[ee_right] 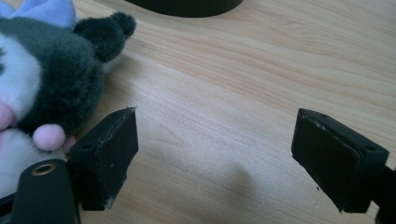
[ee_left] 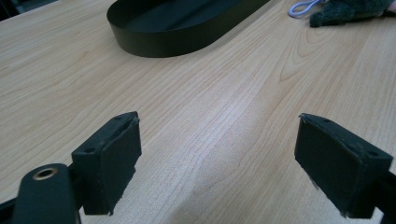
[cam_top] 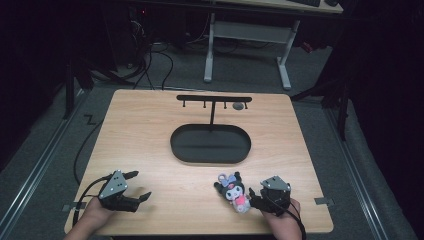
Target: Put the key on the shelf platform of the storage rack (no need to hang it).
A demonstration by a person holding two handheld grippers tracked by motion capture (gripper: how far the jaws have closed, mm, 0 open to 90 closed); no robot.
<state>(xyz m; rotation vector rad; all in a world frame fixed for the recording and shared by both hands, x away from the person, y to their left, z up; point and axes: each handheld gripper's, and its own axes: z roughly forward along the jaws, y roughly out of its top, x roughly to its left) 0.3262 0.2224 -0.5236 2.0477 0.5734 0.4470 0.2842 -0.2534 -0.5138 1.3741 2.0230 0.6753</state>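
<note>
**Plush toy beside your right gripper, both grippers open**

Your right gripper (ee_right: 215, 154) has its two black jaws spread wide over bare wood, with nothing between the pads. Just outside its left jaw sits the small dark grey and white plush toy (ee_right: 42, 88): fuzzy dark hood with a rounded ear tip, white face, little pink paw, and a lavender bow at the top edge. In the high view you see the same toy (cam_top: 233, 192) lying near the front edge of the light wooden table (cam_top: 150, 130), touching or almost touching your right gripper (cam_top: 256, 197); its body shows a pink patch low down and a pale purple loop at the head.

Your left gripper (cam_top: 141, 186) rests well apart from it, at the front left of the table, jaws also wide open and empty (ee_left: 217, 158).

Farther back, at mid-table, stands the black oval metal tray (cam_top: 180, 152), with a black T-shaped hook rack (cam_top: 214, 98) rising from its far side.
</note>
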